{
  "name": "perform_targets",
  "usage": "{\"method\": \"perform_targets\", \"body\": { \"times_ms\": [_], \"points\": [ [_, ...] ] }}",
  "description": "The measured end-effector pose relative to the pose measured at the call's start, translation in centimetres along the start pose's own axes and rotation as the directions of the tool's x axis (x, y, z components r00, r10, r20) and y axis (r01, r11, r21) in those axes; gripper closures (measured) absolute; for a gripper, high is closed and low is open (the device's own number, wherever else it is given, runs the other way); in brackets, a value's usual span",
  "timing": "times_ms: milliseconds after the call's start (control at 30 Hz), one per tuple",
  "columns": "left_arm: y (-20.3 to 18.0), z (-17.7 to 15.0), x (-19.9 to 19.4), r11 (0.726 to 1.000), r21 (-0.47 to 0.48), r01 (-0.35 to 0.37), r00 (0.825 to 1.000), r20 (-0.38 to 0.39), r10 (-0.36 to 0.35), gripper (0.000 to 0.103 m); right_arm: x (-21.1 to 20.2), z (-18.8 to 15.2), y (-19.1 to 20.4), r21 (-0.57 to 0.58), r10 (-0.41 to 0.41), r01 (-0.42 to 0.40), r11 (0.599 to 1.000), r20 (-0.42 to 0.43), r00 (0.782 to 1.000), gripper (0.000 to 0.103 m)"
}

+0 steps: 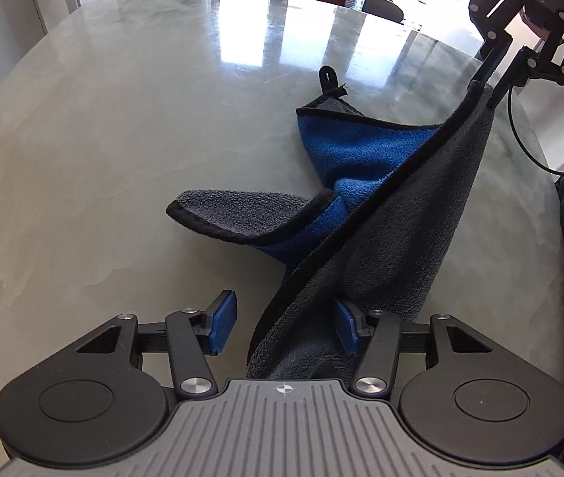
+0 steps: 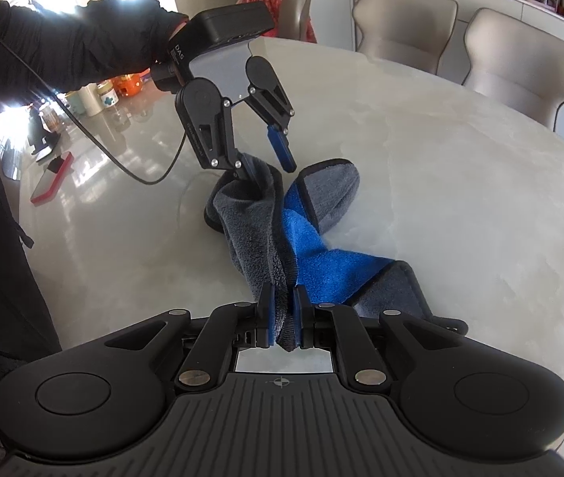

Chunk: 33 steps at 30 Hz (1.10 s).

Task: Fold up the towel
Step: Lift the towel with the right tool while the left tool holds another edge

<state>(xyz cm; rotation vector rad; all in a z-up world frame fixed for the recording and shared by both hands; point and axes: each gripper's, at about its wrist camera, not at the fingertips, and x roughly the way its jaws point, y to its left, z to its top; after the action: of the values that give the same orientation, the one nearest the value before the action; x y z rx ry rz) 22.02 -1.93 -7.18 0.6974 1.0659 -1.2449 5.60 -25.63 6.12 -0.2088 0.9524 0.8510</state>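
Note:
A grey and blue towel [image 1: 393, 214] with black trim lies partly on the pale marble table [image 1: 123, 159], one edge lifted. My right gripper [image 2: 283, 310] is shut on a towel corner and holds it above the table; it also shows in the left wrist view [image 1: 494, 75]. My left gripper [image 1: 284, 324] is open, its jaws wide apart around the towel's near grey end, the cloth resting against the right pad [image 1: 347, 328]. In the right wrist view the left gripper [image 2: 272, 165] hangs over the towel [image 2: 313, 254], one finger against the grey cloth.
A black hanging loop [image 1: 327, 79] sticks out from the towel's far corner. Beige chairs [image 2: 520, 59] stand at the table's far side. A red-edged flat object [image 2: 53, 177] and jars [image 2: 103, 97] lie on the table's left part. A cable [image 2: 131, 167] trails from the left gripper.

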Motion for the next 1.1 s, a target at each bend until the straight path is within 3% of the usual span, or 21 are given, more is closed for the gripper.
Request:
{"method": "perform_targets", "body": {
  "times_ms": [33, 100, 167, 333, 433, 533, 667, 867, 900, 967, 1000, 1100],
  "points": [
    [-0.2, -0.1, -0.1, 1.000, 0.006, 0.003, 1.000, -0.002, -0.003, 0.083, -0.1, 0.0, 0.0, 0.000, -0.005, 0.005, 1.000, 0.001, 1.000, 0.093],
    [-0.7, -0.2, -0.4, 1.000, 0.018, 0.009, 1.000, -0.007, -0.008, 0.091, -0.4, 0.1, 0.2, -0.002, -0.013, 0.013, 1.000, 0.015, 1.000, 0.093],
    [-1.2, -0.3, -0.7, 0.999, 0.030, 0.014, 1.000, -0.011, -0.014, 0.093, -0.9, 0.2, 0.4, -0.004, -0.029, 0.029, 1.000, 0.031, 0.999, 0.093],
    [-3.2, -1.3, -4.7, 0.998, 0.005, -0.059, 0.998, 0.035, 0.059, 0.095, -2.9, 0.9, 1.2, -0.018, -0.096, 0.098, 0.995, 0.109, 0.989, 0.093],
    [-5.2, -1.7, -8.0, 0.987, 0.022, -0.162, 0.984, 0.076, 0.160, 0.096, -4.6, 1.6, 2.3, -0.052, -0.156, 0.167, 0.985, 0.178, 0.972, 0.093],
    [-7.2, -1.5, -11.7, 0.958, 0.039, -0.284, 0.953, 0.118, 0.278, 0.096, -6.6, 2.8, 3.2, -0.071, -0.200, 0.225, 0.972, 0.260, 0.945, 0.093],
    [-9.5, -1.0, -17.3, 0.903, 0.036, -0.427, 0.890, 0.194, 0.413, 0.096, -9.3, 5.0, 4.2, -0.125, -0.254, 0.318, 0.940, 0.364, 0.896, 0.093],
    [-10.7, 0.7, -22.6, 0.806, 0.020, -0.592, 0.787, 0.229, 0.573, 0.096, -12.9, 9.4, 4.2, -0.158, -0.312, 0.443, 0.883, 0.507, 0.804, 0.093],
    [-10.6, 1.2, -22.9, 0.782, 0.014, -0.623, 0.765, 0.218, 0.606, 0.096, -13.6, 10.5, 3.8, -0.139, -0.338, 0.477, 0.868, 0.538, 0.772, 0.093],
    [-10.2, 2.1, -23.1, 0.738, -0.006, -0.674, 0.723, 0.198, 0.662, 0.096, -14.6, 12.0, 2.8, -0.114, -0.361, 0.505, 0.855, 0.568, 0.739, 0.093],
    [-10.0, 2.5, -23.3, 0.733, -0.027, -0.680, 0.716, 0.195, 0.671, 0.096, -15.1, 12.9, 2.1, -0.101, -0.368, 0.515, 0.851, 0.586, 0.722, 0.093],
    [-9.9, 2.7, -24.1, 0.749, -0.035, -0.662, 0.729, 0.202, 0.654, 0.096, -15.6, 14.4, 0.6, -0.082, -0.343, 0.482, 0.873, 0.599, 0.724, 0.093]
  ]
}}
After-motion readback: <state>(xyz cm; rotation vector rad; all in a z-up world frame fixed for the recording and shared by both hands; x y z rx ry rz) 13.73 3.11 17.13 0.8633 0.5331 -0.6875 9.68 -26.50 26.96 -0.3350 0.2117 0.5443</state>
